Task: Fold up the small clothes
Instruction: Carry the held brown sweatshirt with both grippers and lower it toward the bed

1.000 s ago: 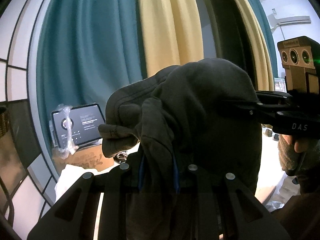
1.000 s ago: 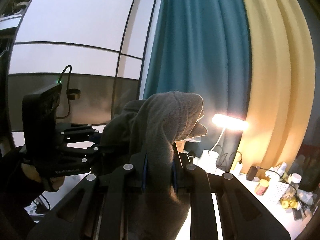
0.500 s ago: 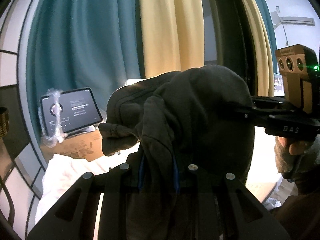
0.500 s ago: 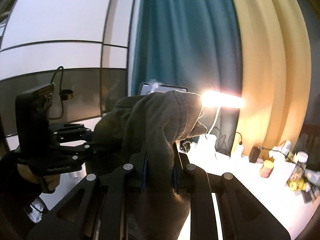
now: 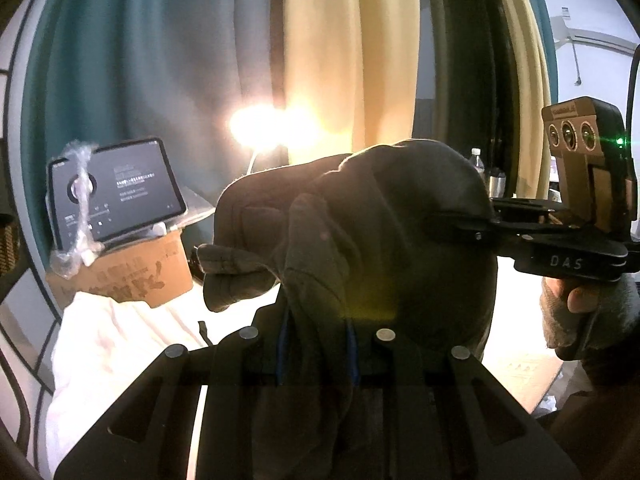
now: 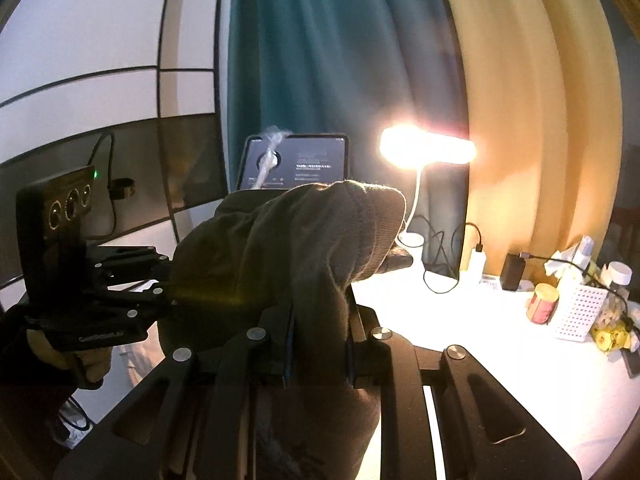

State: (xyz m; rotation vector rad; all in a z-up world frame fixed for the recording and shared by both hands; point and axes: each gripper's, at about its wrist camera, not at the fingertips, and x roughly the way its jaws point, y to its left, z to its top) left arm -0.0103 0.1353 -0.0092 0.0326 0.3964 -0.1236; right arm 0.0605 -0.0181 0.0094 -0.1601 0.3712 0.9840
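Note:
A dark grey knitted garment (image 5: 380,220) hangs bunched in the air between both grippers. In the left wrist view, my left gripper (image 5: 316,354) is shut on a fold of it at the bottom centre. My right gripper (image 5: 454,230) reaches in from the right, shut on the garment's other side, with a person's gloved hand (image 5: 580,304) holding it. In the right wrist view, the right gripper (image 6: 318,354) pinches the garment (image 6: 304,248), whose ribbed edge droops forward. The left gripper (image 6: 162,292) grips it from the left. The pads are hidden in the cloth.
A tablet (image 5: 116,192) leans on a cardboard box (image 5: 132,280) at the back left, by a lit desk lamp (image 6: 424,152). White cloth (image 5: 112,344) covers the table. A white basket (image 6: 580,312), a red can (image 6: 542,304), chargers and cables crowd the right side. Teal and yellow curtains hang behind.
Both grippers have sunk and tilted down with the garment still held. The table, the tablet and the lamp have risen into view behind it.

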